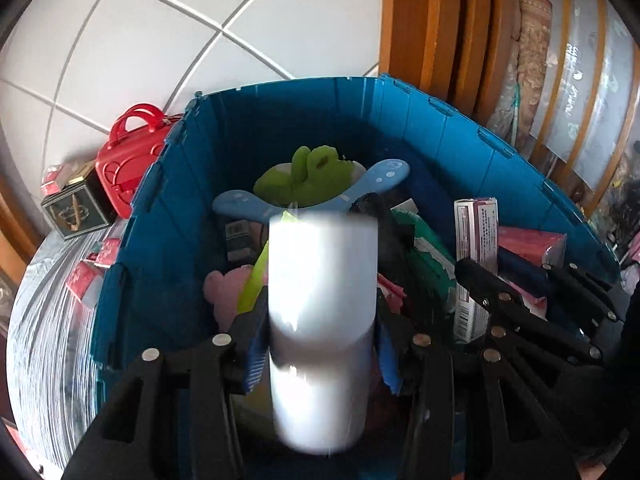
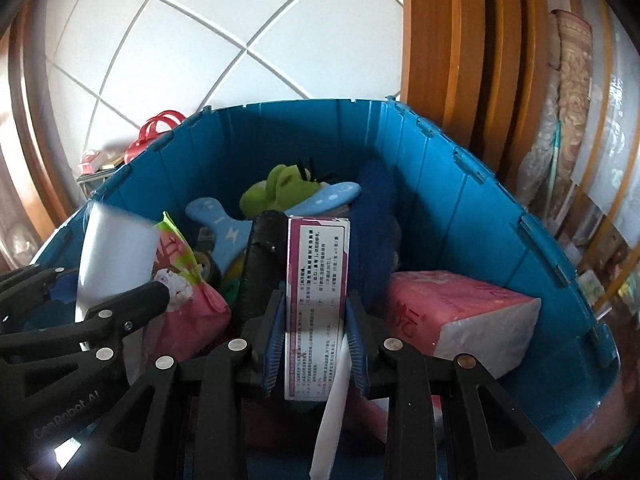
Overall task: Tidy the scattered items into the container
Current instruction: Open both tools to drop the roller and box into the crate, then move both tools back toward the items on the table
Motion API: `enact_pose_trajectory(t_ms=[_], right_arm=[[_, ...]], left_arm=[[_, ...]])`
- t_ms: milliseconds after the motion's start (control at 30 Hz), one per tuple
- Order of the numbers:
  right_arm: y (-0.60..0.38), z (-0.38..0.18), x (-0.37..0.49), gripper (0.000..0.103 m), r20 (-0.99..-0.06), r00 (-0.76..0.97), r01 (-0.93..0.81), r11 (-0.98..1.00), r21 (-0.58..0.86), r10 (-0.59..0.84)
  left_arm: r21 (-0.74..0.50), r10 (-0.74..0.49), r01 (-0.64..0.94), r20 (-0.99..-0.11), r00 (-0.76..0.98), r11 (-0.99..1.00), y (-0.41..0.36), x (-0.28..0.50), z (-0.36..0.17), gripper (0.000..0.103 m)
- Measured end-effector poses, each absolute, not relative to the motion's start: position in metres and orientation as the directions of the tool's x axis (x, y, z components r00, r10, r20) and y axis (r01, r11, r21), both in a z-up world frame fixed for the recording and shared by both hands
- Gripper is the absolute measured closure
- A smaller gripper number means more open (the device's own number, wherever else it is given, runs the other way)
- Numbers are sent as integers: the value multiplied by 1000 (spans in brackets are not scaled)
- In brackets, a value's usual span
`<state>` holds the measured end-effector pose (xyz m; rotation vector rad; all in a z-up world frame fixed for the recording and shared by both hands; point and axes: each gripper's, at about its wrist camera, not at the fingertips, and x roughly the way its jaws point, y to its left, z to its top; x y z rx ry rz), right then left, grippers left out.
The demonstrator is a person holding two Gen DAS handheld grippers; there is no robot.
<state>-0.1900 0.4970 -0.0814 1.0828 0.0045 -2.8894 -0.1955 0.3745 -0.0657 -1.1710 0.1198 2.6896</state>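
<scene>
Left wrist view: the left hand-held gripper (image 1: 320,344) is clamped on a white cylinder (image 1: 323,320), blue pads pressed against both its sides, and it hangs right over the open blue bin (image 1: 400,128). Held upright like that, it looks lined up for a straight drop among the things already inside.

And over on the right, the right hand-held gripper (image 2: 314,344) pinches a slim pink-and-white box (image 2: 316,300) by its narrow sides, long edge standing up, so it can slot into a gap rather than lie across the pile. Its grip looks snug, pads touching the card on both faces.

Down in the bin there's a green plush toy (image 1: 308,176) at the far wall, a light blue flat toy (image 1: 360,184) lying across in front of it, and a pink tissue pack (image 2: 460,312) near the right wall. Plenty in there already!

Outside, far left, a red toy case (image 1: 128,160) and a dark square tin (image 1: 76,208) sit on the bench (image 1: 44,312), close beside the bin wall. Those, I reckon, are yet to be gathered. Both loads are over the bin, so letting go seems the next call.
</scene>
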Motion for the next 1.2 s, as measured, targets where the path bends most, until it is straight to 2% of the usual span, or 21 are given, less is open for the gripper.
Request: enact_pose_trajectory(t_ms=[33, 100, 267, 433, 500, 667, 833, 933, 1000, 1200], right_arm=[[497, -81, -189, 71, -655, -753, 54, -998, 18, -52], [498, -80, -187, 53, -654, -755, 51, -998, 23, -53], [508, -72, -176, 45, -630, -775, 38, -999, 38, -54], [520, -55, -160, 35, -579, -815, 11, -999, 35, -29], [523, -47, -154, 28, -557, -830, 0, -999, 35, -20], [519, -35, -145, 17, -522, -853, -10, -1000, 28, -6], [504, -27, -136, 15, -495, -868, 13, -999, 44, -34], [487, -18, -128, 9, -459, -886, 45, -998, 52, -64], [469, -11, -122, 8, -433, -898, 64, -997, 51, -80], [392, 4, -110, 7, -387, -913, 121, -992, 37, -126]], left_arm=[[-5, 150, -214, -732, -664, -977, 375, -195, -66, 58], [3, 140, -209, -733, -666, -978, 374, -193, -66, 52], [0, 139, -200, -717, -683, -980, 371, -187, -61, 38], [-10, 149, -196, -689, -709, -981, 365, -178, -51, 35], [-33, 158, -184, -672, -723, -982, 359, -174, -45, 26], [-34, 167, -186, -621, -766, -982, 349, -158, -28, 25], [-41, 137, -138, -574, -807, -990, 325, -143, -12, 24], [-51, 121, -111, -549, -827, -992, 302, -135, -3, 22], [-61, 109, -91, -532, -839, -994, 282, -130, 3, 18], [-88, 68, -29, -490, -869, -996, 201, -111, 8, 17]])
